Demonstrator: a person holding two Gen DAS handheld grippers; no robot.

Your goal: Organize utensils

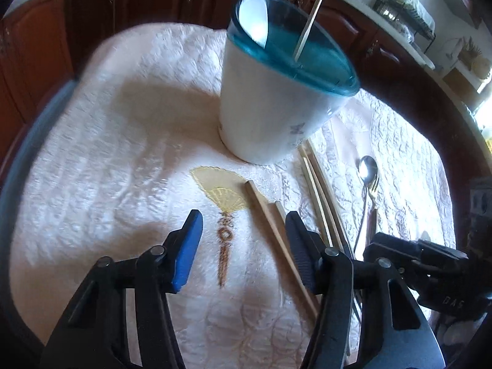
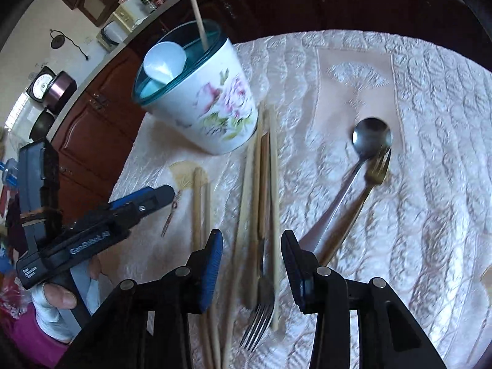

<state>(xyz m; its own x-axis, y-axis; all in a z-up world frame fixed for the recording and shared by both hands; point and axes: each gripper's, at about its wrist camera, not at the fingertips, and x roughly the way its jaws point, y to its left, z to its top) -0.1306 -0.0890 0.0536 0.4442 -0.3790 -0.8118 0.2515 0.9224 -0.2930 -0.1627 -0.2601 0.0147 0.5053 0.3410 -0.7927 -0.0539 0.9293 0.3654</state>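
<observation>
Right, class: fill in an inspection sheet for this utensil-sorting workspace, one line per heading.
Surface: white quilted cloth with an embroidered fan.
Job's things: floral cup upright, holding one chopstick; loose chopsticks, spoon, gold fork and silver fork lying flat.
Clutter: nothing seen.
Grippers: left gripper and right gripper open, empty.
Cables: nothing seen.
Surroundings: dark wood cabinets.

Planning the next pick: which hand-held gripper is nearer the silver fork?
Right. The right hand-held gripper hovers open directly over the silver fork; the left hand-held gripper is off to the fork's left, over the pair of chopsticks.
</observation>
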